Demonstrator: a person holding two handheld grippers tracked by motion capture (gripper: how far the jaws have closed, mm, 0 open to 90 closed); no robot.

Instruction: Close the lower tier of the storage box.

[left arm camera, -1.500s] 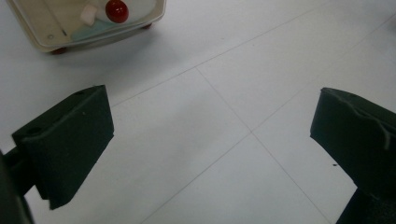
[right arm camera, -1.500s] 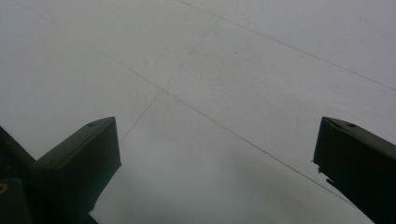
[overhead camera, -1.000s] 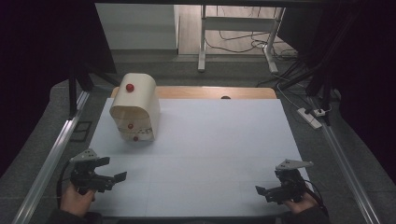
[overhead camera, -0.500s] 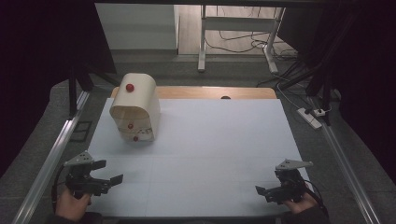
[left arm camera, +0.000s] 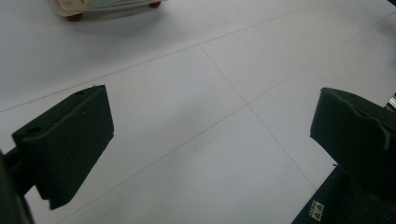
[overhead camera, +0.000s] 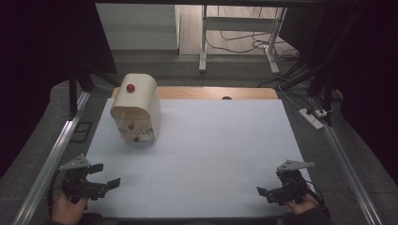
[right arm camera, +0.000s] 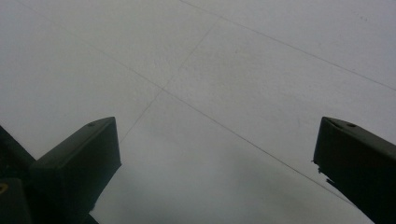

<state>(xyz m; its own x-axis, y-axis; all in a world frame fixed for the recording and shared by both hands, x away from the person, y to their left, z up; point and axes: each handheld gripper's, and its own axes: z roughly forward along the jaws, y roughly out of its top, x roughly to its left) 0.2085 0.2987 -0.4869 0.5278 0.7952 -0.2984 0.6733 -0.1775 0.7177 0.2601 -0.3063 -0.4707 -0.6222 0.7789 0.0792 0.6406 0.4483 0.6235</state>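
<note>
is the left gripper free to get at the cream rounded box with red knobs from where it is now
Probably yes. The left gripper, jaws open, sits at the near left of the white table; only bare surface lies between it and the cream rounded box with red knobs.

Dim room — white table (overhead camera: 211, 140), cables (overhead camera: 244, 35) on wooden floor (overhead camera: 187, 28)

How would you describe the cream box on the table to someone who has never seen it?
Look at the white table, far left part. There stands a cream box with a rounded top, the one thing resting on the sheet. A red knob sits on top, with smaller red dots on its front.
</note>
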